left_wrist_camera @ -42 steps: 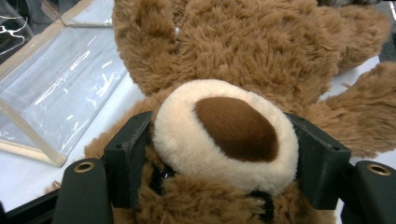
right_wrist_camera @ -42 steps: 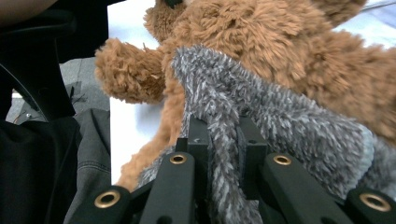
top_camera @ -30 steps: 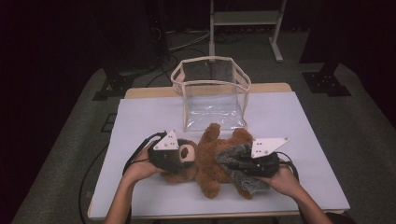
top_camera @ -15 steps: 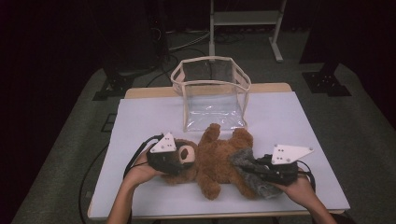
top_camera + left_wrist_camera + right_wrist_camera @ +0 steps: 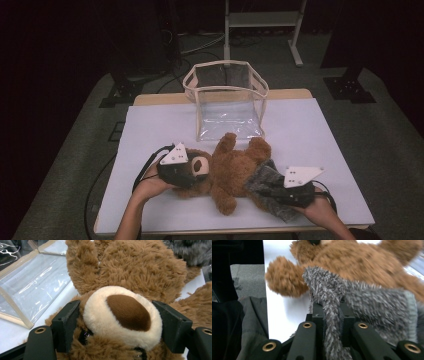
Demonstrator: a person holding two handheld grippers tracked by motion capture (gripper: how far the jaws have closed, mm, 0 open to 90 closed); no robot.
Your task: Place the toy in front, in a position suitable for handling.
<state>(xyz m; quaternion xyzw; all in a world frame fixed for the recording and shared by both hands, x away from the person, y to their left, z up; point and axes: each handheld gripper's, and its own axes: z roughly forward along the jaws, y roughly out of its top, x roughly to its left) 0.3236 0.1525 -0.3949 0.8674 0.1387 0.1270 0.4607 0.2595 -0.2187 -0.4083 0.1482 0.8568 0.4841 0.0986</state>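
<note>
A brown teddy bear [image 5: 230,170] lies on its back across the white table [image 5: 320,130], its head toward the left. My left gripper [image 5: 196,171] is shut on the bear's head, one jaw on each side of the cream muzzle [image 5: 122,315] with its dark brown nose. A grey furry garment [image 5: 262,182] covers the bear's lower body at the right. My right gripper [image 5: 275,190] is shut on a fold of that grey garment [image 5: 374,307], which is pinched tight between its jaws. One brown paw [image 5: 284,277] sticks out beside the fabric.
A clear plastic bag with beige trim [image 5: 227,100] stands open just behind the bear, and its wall [image 5: 32,287] lies close to the bear's raised arm. Beyond the table edge are dark floor, cables and a metal stand [image 5: 262,20]. The table's near edge runs close under both hands.
My right gripper has moved to the right and toward the near edge, drawing the grey garment along the bear's legs. The left gripper and the bear's head have stayed put.
</note>
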